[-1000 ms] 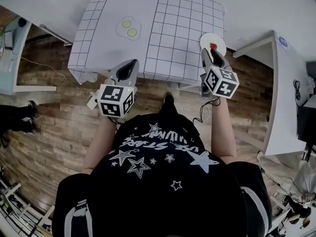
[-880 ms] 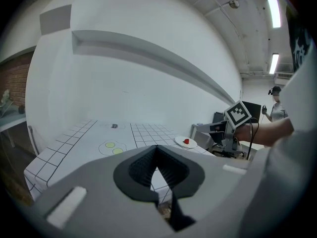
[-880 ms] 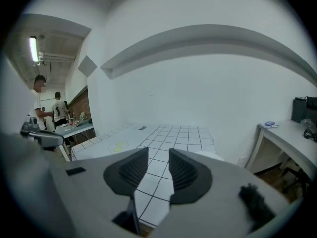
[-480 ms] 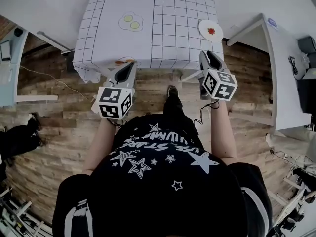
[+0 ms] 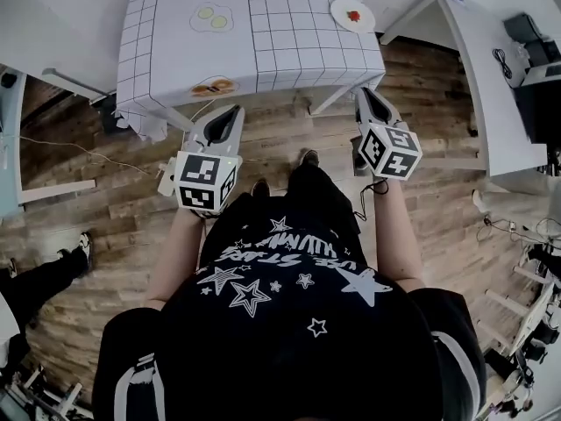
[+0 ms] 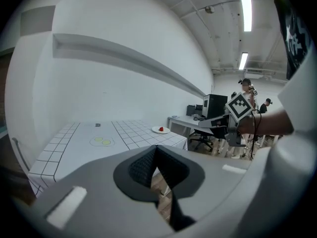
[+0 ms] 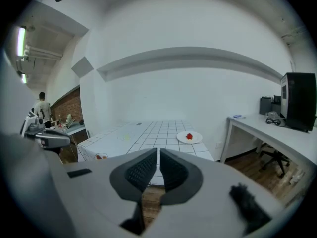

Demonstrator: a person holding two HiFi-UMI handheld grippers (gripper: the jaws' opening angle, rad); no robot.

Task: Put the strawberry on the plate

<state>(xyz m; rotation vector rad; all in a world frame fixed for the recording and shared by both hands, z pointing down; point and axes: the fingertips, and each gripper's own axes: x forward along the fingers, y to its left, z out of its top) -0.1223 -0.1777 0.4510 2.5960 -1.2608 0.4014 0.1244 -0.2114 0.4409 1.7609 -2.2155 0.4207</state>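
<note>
My left gripper [image 5: 230, 112] hung over the wooden floor [image 5: 289, 139], short of the table's [image 5: 289, 33] near edge, jaws pressed together with nothing between them. The strawberry [image 5: 353, 14] lay on the white plate [image 5: 340, 10], close to the table's right edge. My right gripper [image 5: 364, 95] was also over the floor, off the near right corner; its jaws were closing to a thin gap, empty.

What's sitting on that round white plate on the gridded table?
A small red strawberry lies on the round white plate; nothing else shows. The patch beneath it is covered.
</note>
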